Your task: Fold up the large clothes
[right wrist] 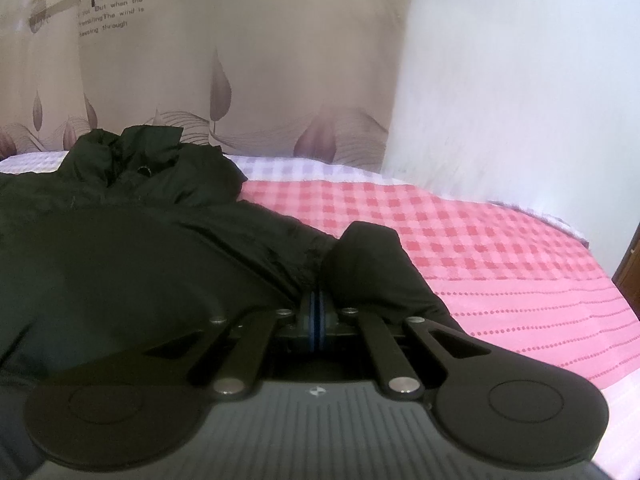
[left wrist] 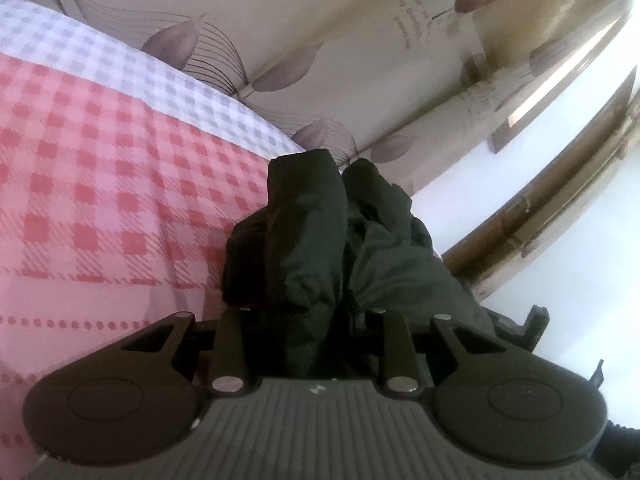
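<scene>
Black jacket [right wrist: 120,260] fabric is pinched in both handheld grippers above a pink-and-white checked bedspread [right wrist: 500,240]. The right gripper [right wrist: 316,300] has its jaws drawn together on a fold of the garment, the blue-edged pads almost meeting, with a bunched sleeve end [right wrist: 368,264] rising just right of them. The left gripper [left wrist: 340,312] clamps a thick wad of the same dark cloth, which bulges up ahead of its jaws and hides the tips. Beyond the right jaws and to their left, the jacket's body and collar [right wrist: 140,148] lie spread on the bed, near the leaf-print curtain [right wrist: 260,80]. Folding well here likely means keeping both grips level and the fabric taut between them, carrying the held edge over the body in one sweep so the slippery shell does not slump or bunch before release.
</scene>
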Tool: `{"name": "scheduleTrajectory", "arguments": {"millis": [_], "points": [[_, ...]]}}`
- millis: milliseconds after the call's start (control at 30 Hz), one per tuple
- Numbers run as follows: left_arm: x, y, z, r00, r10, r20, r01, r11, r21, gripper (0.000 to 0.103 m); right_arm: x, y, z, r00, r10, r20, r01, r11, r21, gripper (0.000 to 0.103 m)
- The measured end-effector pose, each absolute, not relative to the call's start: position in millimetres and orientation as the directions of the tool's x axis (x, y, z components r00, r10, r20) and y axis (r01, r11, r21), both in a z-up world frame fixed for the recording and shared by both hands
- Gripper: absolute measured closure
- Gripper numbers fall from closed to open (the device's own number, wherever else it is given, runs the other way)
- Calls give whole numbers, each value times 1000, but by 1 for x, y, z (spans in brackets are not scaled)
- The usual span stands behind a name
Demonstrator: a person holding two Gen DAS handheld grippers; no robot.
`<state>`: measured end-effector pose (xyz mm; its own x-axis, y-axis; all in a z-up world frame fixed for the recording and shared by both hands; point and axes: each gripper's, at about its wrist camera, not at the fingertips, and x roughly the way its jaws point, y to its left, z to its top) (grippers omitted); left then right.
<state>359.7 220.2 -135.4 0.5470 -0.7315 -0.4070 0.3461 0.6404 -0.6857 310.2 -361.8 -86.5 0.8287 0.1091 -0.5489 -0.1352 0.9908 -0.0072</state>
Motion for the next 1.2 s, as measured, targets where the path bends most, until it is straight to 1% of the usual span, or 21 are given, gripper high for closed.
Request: {"name": "scheduleTrajectory", "arguments": {"millis": [33,67,100,133,167,233,300,367,433,533,600,667,700,733,767,833,900,1000,1100,1200], "points": [[362,221,-136,539,-738,-406,345,633,-693,73,310,-362,-87,830,107,-548,-135,991,-10,102],[365,222,-138,526,-744,-411,336,626,-704,69,311,-361,-87,830,106,-547,-134,991,-12,102],[368,222,-139,515,-748,-418,327,622,-711,66,310,-361,-87,831,104,-546,-133,991,-13,102],[370,221,-140,505,-753,-423,326,620,-714,61,310,-361,-87,832,103,-545,-132,991,-14,102],[371,220,-139,500,-754,-426,337,623,-706,58,310,-361,-87,832,103,-545,-132,991,-14,101],[371,215,-138,505,-748,-431,352,634,-688,59,309,-360,-87,833,101,-543,-131,991,-17,101],[366,211,-135,535,-722,-440,352,663,-660,64,310,-360,-87,834,101,-542,-131,991,-18,101],[357,205,-127,570,-695,-438,343,686,-642,78,310,-360,-87,834,100,-542,-132,991,-19,101],[351,202,-113,590,-681,-433,356,701,-618,83,310,-360,-87,834,100,-543,-131,991,-19,101],[345,197,-88,606,-664,-438,362,720,-592,83,310,-362,-86,832,108,-544,-133,991,-8,101],[340,192,-71,611,-648,-455,353,737,-576,84,306,-362,-83,842,92,-531,-119,993,-17,96],[335,185,-55,615,-630,-475,348,757,-553,84,290,-353,-70,885,28,-466,-72,994,-76,94],[332,180,-47,618,-618,-487,350,770,-534,85,277,-350,-59,912,39,-408,-74,995,-71,94],[329,177,-42,618,-610,-496,348,778,-523,85,263,-346,-47,932,76,-353,-97,994,-42,94],[327,172,-34,619,-600,-506,344,787,-512,85,251,-342,-37,939,122,-322,-130,991,-4,94],[323,162,-23,625,-576,-527,338,808,-482,85,232,-328,-20,917,260,-302,-242,966,94,94],[320,152,-13,630,-555,-544,325,824,-465,85,219,-301,-10,860,398,-318,-367,917,154,94],[314,133,4,633,-529,-565,313,842,-439,85,214,-259,-11,769,525,-364,-489,850,194,94],[307,109,26,625,-505,-595,318,861,-397,85,227,-222,-26,716,561,-415,-530,824,198,94],[302,81,48,607,-482,-631,323,876,-358,85,256,-207,-38,680,581,-448,-499,814,298,95]]}}
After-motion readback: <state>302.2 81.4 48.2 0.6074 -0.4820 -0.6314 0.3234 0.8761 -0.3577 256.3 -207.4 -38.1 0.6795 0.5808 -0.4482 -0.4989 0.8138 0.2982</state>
